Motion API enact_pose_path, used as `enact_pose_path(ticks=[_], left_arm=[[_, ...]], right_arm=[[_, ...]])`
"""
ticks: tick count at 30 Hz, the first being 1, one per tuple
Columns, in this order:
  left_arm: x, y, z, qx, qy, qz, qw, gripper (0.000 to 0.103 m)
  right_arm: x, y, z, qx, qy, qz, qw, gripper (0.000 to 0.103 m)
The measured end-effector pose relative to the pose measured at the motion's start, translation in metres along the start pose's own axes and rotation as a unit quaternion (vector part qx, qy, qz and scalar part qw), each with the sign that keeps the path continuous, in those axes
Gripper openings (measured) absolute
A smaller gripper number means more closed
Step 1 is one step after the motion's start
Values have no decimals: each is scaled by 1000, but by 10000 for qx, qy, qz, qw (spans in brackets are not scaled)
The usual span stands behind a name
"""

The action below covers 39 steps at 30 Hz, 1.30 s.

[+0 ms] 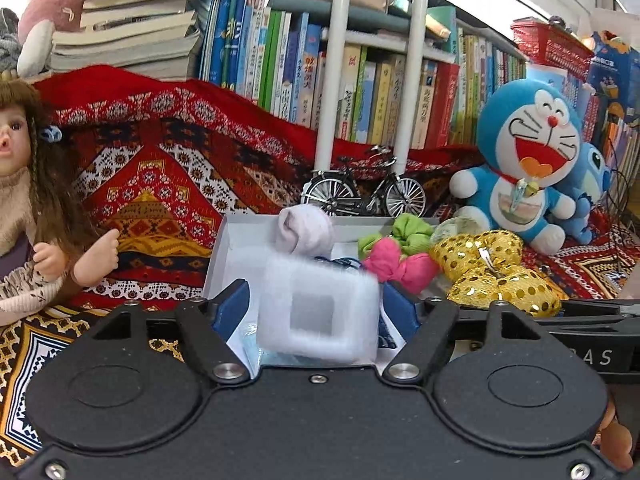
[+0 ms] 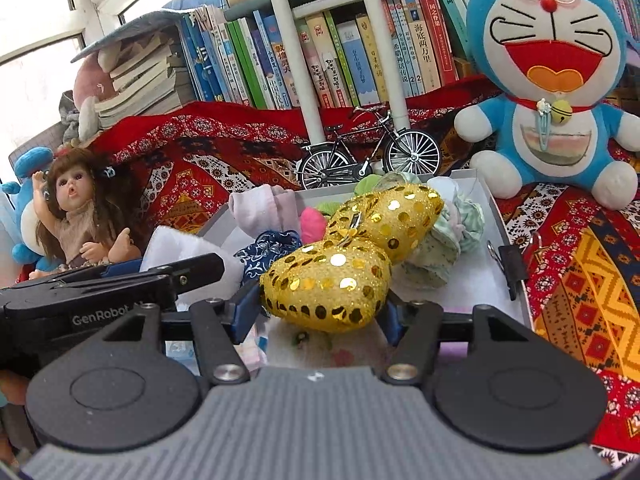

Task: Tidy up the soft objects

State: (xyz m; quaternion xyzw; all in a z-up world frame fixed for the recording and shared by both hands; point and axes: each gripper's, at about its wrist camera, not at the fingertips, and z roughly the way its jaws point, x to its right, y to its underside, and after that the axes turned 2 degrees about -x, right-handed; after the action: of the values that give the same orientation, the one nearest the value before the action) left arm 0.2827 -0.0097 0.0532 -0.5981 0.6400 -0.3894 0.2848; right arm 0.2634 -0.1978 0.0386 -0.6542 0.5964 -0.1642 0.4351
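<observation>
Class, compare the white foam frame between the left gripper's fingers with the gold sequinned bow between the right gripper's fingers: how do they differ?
The white foam frame is plain, matte and square with a window; the gold sequinned bow is shiny, puffy and two-lobed. The frame is motion-blurred; the bow is sharp. Both lie over the white box, each between a gripper's blue fingers.

My left gripper points downward, its blue pads standing apart from the blurred white piece between them; my right gripper sits just beside it, tilted down, jaws parted too.
</observation>
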Motion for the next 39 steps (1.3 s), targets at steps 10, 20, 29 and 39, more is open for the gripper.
enact_pose_path(ticks=[10,20,29,39], left_arm=[[7,1,-35,123,142,53,9998,84],[2,12,-64,119,231,-24,9997,88],[2,24,-96,196,355,74,9991,92],[0,50,-137,316,304,128,9990,94]], right_arm=[[-4,0,-36,306,-10,-126,9995,79],[-8,8,-67,595,39,-258,9979,91],[-16,22,-95,900,262,-514,9943,101],[-18,49,-121,964,540,-563,9923,103]])
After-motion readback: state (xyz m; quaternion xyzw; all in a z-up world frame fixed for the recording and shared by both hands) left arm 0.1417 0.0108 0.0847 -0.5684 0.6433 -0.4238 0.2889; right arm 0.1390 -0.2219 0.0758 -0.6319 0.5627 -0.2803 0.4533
